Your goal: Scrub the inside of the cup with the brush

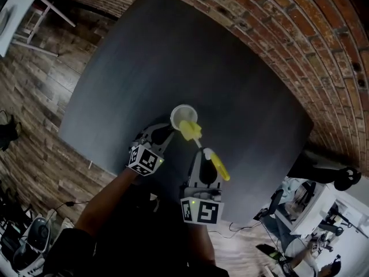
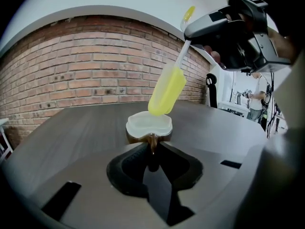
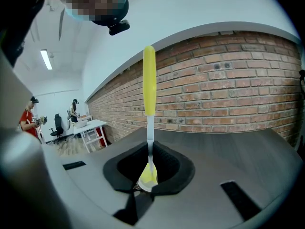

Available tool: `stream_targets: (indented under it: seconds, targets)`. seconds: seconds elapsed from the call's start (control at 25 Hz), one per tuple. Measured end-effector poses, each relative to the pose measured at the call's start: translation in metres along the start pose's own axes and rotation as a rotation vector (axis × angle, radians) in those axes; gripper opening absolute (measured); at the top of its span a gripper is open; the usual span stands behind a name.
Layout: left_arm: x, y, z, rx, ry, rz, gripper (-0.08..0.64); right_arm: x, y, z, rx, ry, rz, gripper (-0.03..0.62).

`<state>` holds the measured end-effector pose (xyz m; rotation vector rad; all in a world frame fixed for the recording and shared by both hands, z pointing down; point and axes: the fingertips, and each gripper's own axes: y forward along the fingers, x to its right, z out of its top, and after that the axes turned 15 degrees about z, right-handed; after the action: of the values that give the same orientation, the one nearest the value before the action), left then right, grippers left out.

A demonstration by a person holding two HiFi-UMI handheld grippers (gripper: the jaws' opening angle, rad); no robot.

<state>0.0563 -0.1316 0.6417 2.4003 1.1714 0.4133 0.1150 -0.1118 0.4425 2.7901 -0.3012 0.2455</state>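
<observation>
A small translucent white cup [image 1: 182,115] stands near the front of the dark table [image 1: 173,56]. My left gripper [image 1: 165,133] comes at it from the left and is shut on its near wall; in the left gripper view the cup's rim [image 2: 148,123] is dented where the gripper [image 2: 152,144] pinches it. My right gripper [image 1: 202,150] is shut on the brush's handle [image 3: 148,176]. The yellow brush head [image 1: 190,130] hangs tilted over the cup's mouth, with its lower end [image 2: 161,108] at about rim height. The handle's yellow tail [image 1: 219,166] sticks out behind the jaws.
A brick wall [image 2: 81,75] runs behind the table's far edge. Wood floor [image 1: 34,114] lies to the left, with a white desk [image 3: 90,125] and people beyond. An office area with chairs [image 1: 346,178] is at the lower right. The table's front edge [image 1: 115,169] is close to my arms.
</observation>
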Motion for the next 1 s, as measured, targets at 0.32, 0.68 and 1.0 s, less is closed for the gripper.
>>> stream_targets:
  seconds: [0.32,0.68,1.0]
  targets:
    - [0.015,-0.024,-0.013,-0.016,0.017,-0.008,0.084,-0.007,0.008,-0.023,-0.052,-0.003,0.041,0.049]
    - [0.034,-0.045,-0.024,-0.02,0.016,-0.037,0.081,-0.008,0.012,-0.064,-0.179,-0.057,0.035,0.049]
    - [0.034,-0.044,-0.025,-0.006,0.038,-0.06,0.081,-0.002,0.023,-0.071,-0.127,-0.037,0.02,0.049]
